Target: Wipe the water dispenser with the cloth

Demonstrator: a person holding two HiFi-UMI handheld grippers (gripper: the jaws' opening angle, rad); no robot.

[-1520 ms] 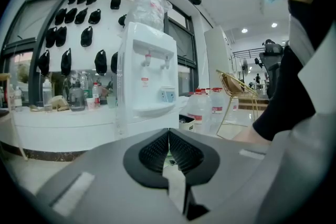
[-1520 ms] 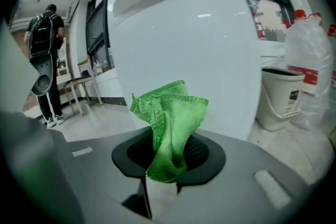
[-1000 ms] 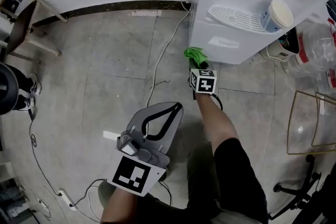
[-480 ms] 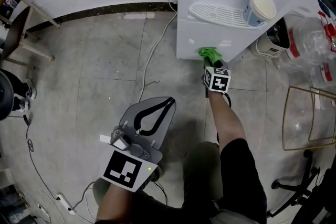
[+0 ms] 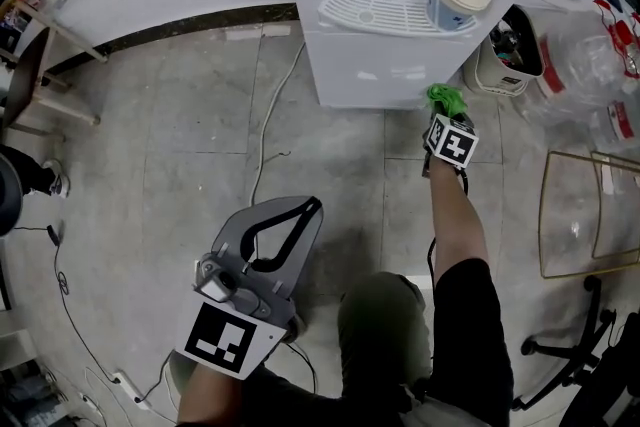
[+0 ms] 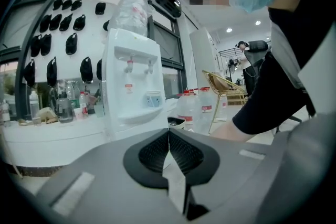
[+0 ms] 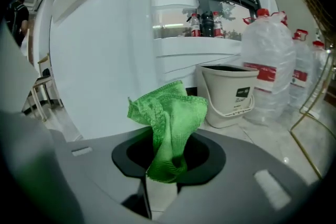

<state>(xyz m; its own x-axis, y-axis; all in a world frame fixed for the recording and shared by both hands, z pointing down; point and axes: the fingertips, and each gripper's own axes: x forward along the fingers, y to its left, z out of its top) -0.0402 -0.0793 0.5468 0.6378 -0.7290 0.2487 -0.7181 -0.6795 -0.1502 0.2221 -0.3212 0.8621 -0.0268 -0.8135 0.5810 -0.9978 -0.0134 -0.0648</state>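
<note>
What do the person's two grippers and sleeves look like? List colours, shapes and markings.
The left gripper and right gripper are grey, rounded plastic shells with black pads. Each carries a white cube printed with black square markers. The right arm wears a short black sleeve.

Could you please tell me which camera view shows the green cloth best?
The right gripper view: the green cloth fills its centre, bunched and pinched in the right gripper. The head view shows only a small green tuft at a lower corner of the water dispenser. The left gripper view does not show it.
</note>
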